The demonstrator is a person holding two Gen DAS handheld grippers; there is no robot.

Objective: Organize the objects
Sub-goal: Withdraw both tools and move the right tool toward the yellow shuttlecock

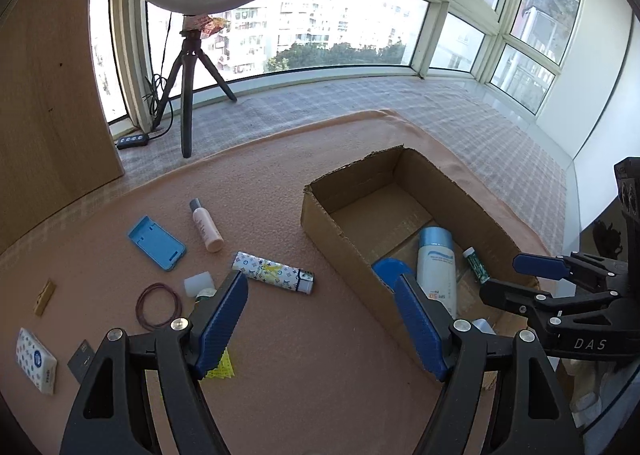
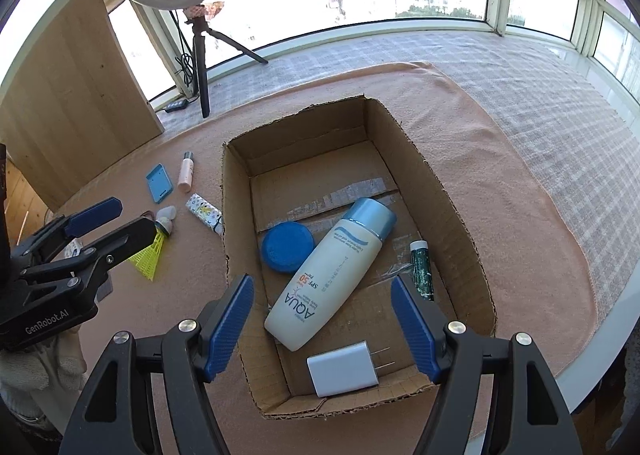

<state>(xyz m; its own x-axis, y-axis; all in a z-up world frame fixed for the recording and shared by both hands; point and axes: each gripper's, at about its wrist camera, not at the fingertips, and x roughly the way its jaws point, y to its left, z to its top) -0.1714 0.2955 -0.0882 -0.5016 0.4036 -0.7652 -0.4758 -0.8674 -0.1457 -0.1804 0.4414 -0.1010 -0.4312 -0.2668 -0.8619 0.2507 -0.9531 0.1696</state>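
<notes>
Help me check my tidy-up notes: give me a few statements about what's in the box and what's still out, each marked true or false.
1. The white charger lies inside the cardboard box. True.
2. The sunscreen bottle stands upright. False: it lies on its side.
3. The blue phone case is in the box. False: it lies on the cloth outside.
4. The right gripper is open and empty. True.
5. The left gripper grips the patterned tube. False: it is open and empty.

the cream lotion bottle (image 2: 332, 271) in the cardboard box reads "aqua" and "spf 50". the right tongs (image 1: 516, 275) body carries "das"; the left tongs (image 2: 120, 219) body reads "genrobot.ai".
</notes>
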